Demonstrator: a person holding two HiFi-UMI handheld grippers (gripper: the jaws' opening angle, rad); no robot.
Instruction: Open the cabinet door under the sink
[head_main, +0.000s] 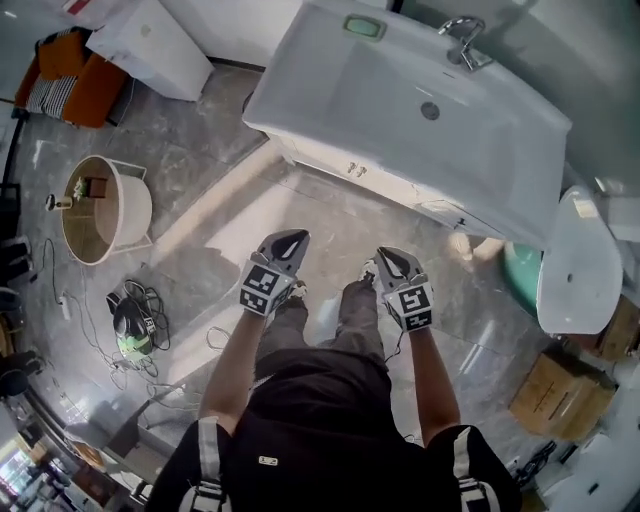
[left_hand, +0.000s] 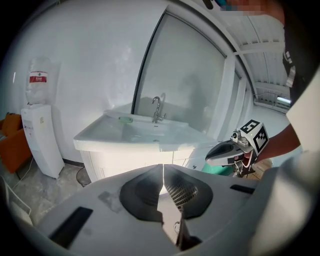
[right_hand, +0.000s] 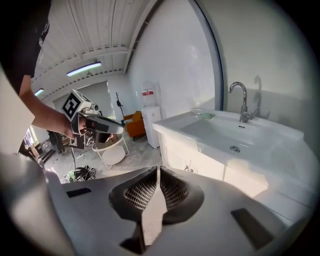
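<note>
The white sink (head_main: 420, 110) with a chrome faucet (head_main: 462, 42) tops a white cabinet (head_main: 330, 158), whose doors are closed; two small handles (head_main: 354, 169) sit side by side on its front. My left gripper (head_main: 292, 236) and right gripper (head_main: 385, 254) hover over the floor, well short of the cabinet, both shut with nothing held. In the left gripper view the jaws meet at the left gripper (left_hand: 161, 168), facing the cabinet (left_hand: 130, 161). In the right gripper view the right gripper (right_hand: 158, 171) points at the handles (right_hand: 189, 168).
A toilet (head_main: 578, 262) and a green basin (head_main: 520, 278) stand right of the cabinet, with cardboard boxes (head_main: 560, 392) nearer me. At the left are a round white side table (head_main: 100, 208), floor cables (head_main: 135, 325), a water dispenser (head_main: 150, 42) and an orange chair (head_main: 70, 75).
</note>
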